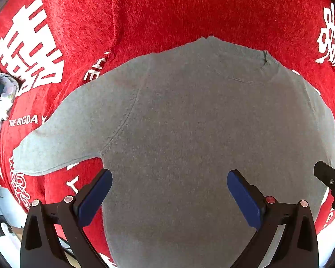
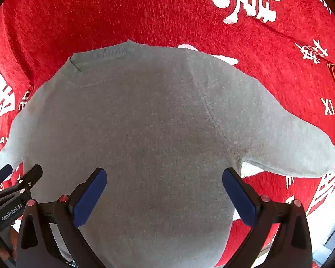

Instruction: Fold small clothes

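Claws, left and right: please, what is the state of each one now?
Left claw: open, holding nothing, above the grey shirt.
Right claw: open, holding nothing.

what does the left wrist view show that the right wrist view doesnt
Only the left wrist view: the shirt's left sleeve in full and a heap of other clothes at the cloth's edge. Only the right wrist view: the right sleeve in full. Both: the grey shirt lying flat on the red printed cloth, with the left claw and the right claw open above its lower half.
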{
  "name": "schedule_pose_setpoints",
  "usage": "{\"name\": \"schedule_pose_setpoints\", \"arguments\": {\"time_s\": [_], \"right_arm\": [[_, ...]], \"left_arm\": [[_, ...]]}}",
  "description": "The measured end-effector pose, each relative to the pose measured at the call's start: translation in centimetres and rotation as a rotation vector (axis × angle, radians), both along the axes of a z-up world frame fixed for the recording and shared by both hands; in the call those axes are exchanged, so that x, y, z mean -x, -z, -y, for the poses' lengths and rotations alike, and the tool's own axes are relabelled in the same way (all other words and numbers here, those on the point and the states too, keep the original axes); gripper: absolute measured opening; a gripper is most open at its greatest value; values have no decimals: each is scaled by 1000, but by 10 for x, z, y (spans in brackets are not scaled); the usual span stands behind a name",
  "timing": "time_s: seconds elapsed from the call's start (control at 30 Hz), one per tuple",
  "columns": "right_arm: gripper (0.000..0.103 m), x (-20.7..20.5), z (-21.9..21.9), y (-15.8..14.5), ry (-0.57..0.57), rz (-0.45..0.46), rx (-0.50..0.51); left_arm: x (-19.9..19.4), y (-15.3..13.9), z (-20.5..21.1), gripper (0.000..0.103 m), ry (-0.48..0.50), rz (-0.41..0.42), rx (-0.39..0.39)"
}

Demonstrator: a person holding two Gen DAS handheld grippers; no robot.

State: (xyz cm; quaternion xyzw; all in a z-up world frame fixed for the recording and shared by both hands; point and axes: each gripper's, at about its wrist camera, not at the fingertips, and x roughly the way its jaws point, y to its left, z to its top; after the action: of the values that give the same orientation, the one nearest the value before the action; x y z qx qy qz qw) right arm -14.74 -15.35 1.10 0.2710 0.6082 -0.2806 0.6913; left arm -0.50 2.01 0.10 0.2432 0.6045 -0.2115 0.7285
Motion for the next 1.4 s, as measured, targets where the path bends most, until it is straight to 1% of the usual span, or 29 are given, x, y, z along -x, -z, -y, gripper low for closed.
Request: {"name": "schedule_pose_setpoints", "arguments": {"time_s": [1.4], "right_arm": [[103, -2, -5, -1, -32, -22, 16]], "left_arm": [[-1, 1, -15, 103, -12, -9, -3]]}}
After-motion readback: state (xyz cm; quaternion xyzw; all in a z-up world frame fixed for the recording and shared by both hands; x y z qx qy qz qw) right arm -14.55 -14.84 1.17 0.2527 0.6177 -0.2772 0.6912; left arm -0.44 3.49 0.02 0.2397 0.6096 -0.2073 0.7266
